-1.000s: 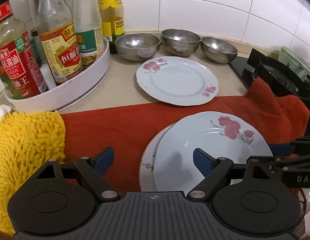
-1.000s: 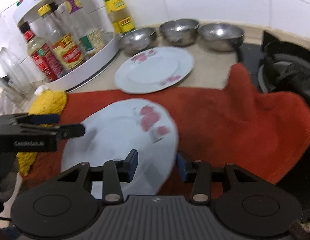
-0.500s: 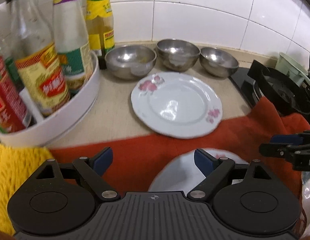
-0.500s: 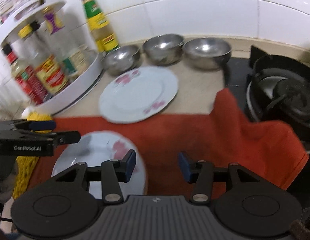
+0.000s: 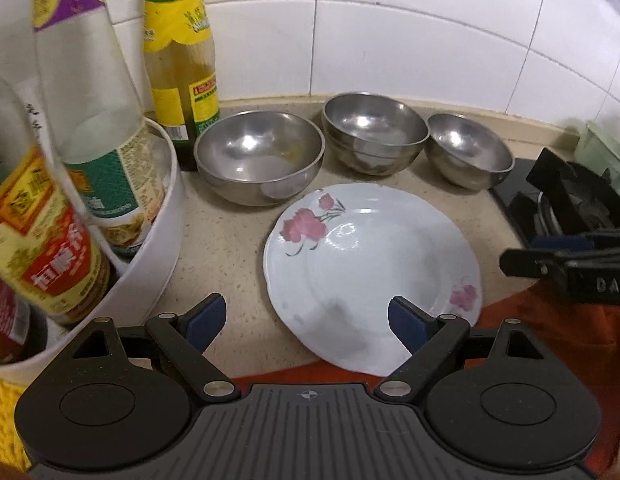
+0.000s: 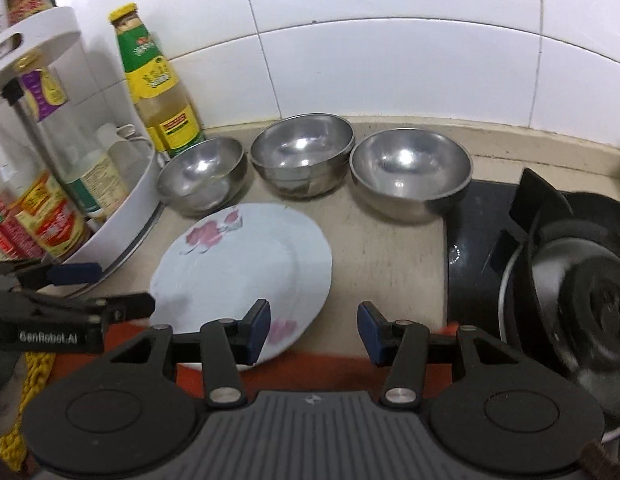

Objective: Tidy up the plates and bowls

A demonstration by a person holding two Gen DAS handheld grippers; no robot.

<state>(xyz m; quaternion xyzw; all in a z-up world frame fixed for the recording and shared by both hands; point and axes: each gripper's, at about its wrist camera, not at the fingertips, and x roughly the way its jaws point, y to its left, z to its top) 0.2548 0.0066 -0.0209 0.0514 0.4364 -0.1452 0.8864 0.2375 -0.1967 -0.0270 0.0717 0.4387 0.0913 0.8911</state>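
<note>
A white plate with pink flowers (image 5: pixel 370 264) (image 6: pixel 245 264) lies on the beige counter, its near edge on the red cloth (image 5: pixel 550 328). Behind it, by the tiled wall, stand steel bowls: a left one (image 5: pixel 259 156) (image 6: pixel 201 172), a stacked middle pair (image 5: pixel 374 136) (image 6: pixel 303 152) and a right one (image 5: pixel 468 156) (image 6: pixel 410 168). My left gripper (image 5: pixel 305 320) is wide open over the plate's near-left rim, holding nothing. My right gripper (image 6: pixel 314 330) is open and empty, just right of the plate. Each gripper shows in the other's view, the right gripper (image 5: pixel 538 252) and the left gripper (image 6: pixel 109 288).
A white turntable rack (image 5: pixel 149 248) full of sauce bottles stands at the left, with a green-capped bottle (image 6: pixel 157 80) behind it. A black gas stove (image 6: pixel 570 280) fills the right. A yellow mop cloth (image 6: pixel 29 368) lies near left.
Both grippers have moved forward toward the wall. The stacked plates on the red cloth have dropped out of view. The lone plate and the bowls are now much closer.
</note>
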